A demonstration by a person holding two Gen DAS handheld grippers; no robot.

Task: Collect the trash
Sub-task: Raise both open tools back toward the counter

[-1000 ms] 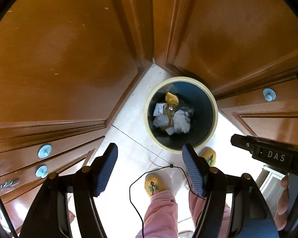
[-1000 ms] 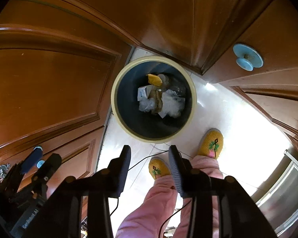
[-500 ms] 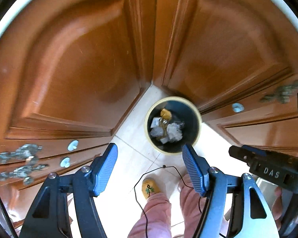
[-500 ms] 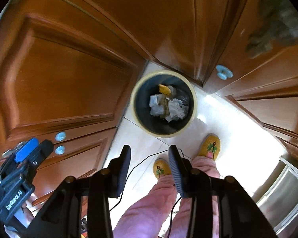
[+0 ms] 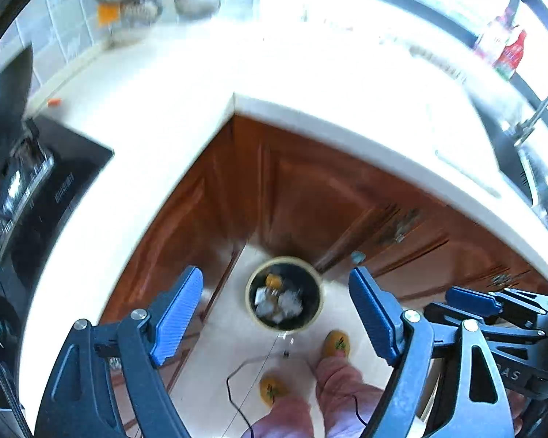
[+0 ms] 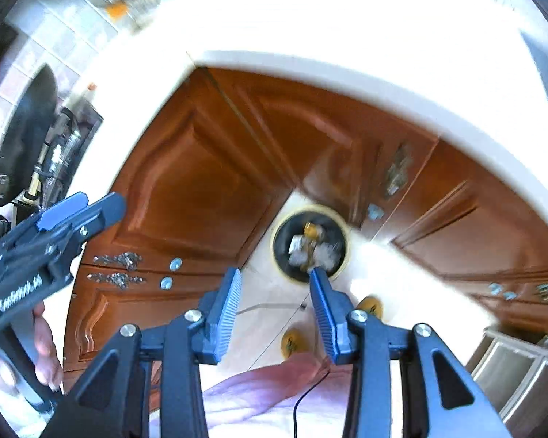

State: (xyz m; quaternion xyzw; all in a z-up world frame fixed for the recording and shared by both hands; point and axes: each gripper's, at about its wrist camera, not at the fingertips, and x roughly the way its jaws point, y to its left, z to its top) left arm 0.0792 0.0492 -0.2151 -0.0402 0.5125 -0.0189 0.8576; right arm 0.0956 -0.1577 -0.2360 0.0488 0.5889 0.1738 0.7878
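Note:
A round trash bin (image 5: 312,292) with a cream rim stands on the floor in the cabinet corner, far below both grippers. It holds crumpled white paper (image 5: 288,301) and a yellow piece (image 5: 272,280). It also shows in the right wrist view (image 6: 281,230). My left gripper (image 5: 276,314) is open and empty, high above the bin. My right gripper (image 6: 276,308) is open and empty too. The left gripper shows at the left of the right wrist view (image 6: 76,211).
A bright white countertop (image 5: 310,84) wraps around the corner above brown wooden cabinets (image 5: 310,197). A black stove (image 5: 25,189) sits at the left, a sink and faucet (image 5: 533,120) at the right. The person's yellow slippers (image 5: 336,343) stand on the tiled floor beside a thin black cable (image 5: 237,372).
Both grippers have risen sharply from just above the bin to above counter height. The bin now looks small and the countertop has come into view. Both stay open.

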